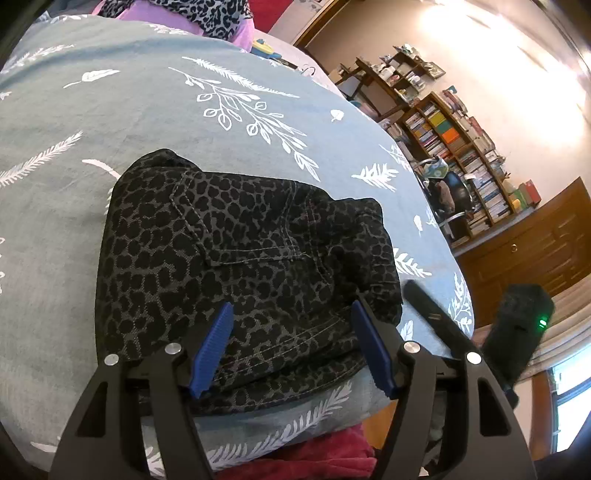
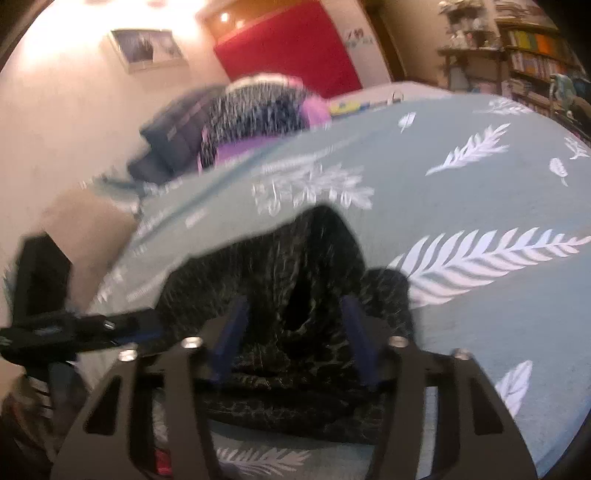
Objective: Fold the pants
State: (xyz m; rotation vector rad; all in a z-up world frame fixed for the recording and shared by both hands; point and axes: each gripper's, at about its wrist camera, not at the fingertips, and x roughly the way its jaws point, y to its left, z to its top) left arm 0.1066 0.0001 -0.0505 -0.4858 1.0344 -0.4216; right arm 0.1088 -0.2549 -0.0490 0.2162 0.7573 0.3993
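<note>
The dark leopard-print pants lie folded into a compact bundle on the grey-green leaf-print bedspread, near its front edge. My left gripper is open, its blue pads either side of the bundle's near edge, holding nothing. In the blurred right wrist view the pants lie in front of my right gripper, which is open with its pads apart over the cloth. The right gripper also shows in the left wrist view as a dark finger at the bundle's right side.
A pile of clothes with a leopard-print and a purple piece lies at the far end of the bed. Bookshelves and a wooden cabinet stand to the right. A red cloth hangs under the bed's front edge.
</note>
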